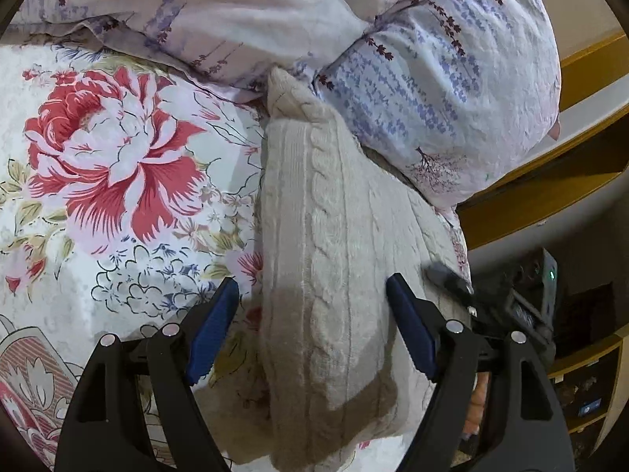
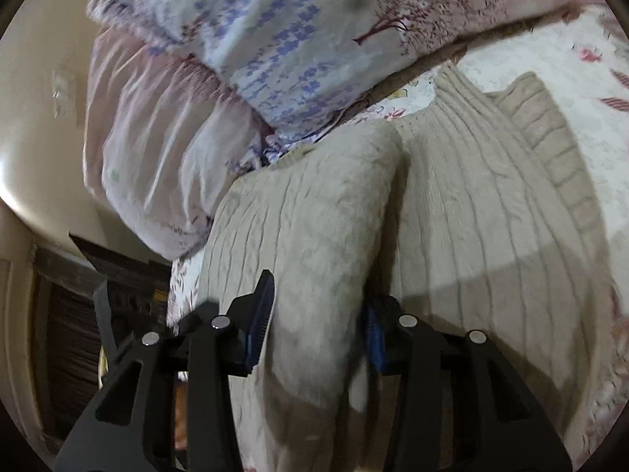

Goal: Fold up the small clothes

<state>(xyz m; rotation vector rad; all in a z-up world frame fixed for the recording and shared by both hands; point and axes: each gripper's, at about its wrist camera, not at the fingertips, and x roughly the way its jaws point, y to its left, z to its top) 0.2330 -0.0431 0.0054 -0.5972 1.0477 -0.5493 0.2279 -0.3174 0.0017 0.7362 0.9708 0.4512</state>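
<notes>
A beige cable-knit sweater (image 1: 330, 236) lies on the floral bedsheet (image 1: 118, 181), partly folded lengthwise. My left gripper (image 1: 312, 306) is open, its blue pads on either side of the sweater's near part, just above it. In the right wrist view my right gripper (image 2: 318, 314) has its jaws around a raised fold of the same sweater (image 2: 314, 212); the blue pads (image 2: 261, 314) press against the knit on both sides. The rest of the sweater (image 2: 491, 204) lies flat to the right, its ribbed edge (image 2: 550, 141) at the far side.
Pillows and a quilt in lavender-print covers (image 1: 452, 90) are piled just behind the sweater, also in the right wrist view (image 2: 243, 59). The bed edge and wooden furniture (image 1: 582, 181) are to the right. Dark shelving (image 2: 78, 295) stands beside the bed.
</notes>
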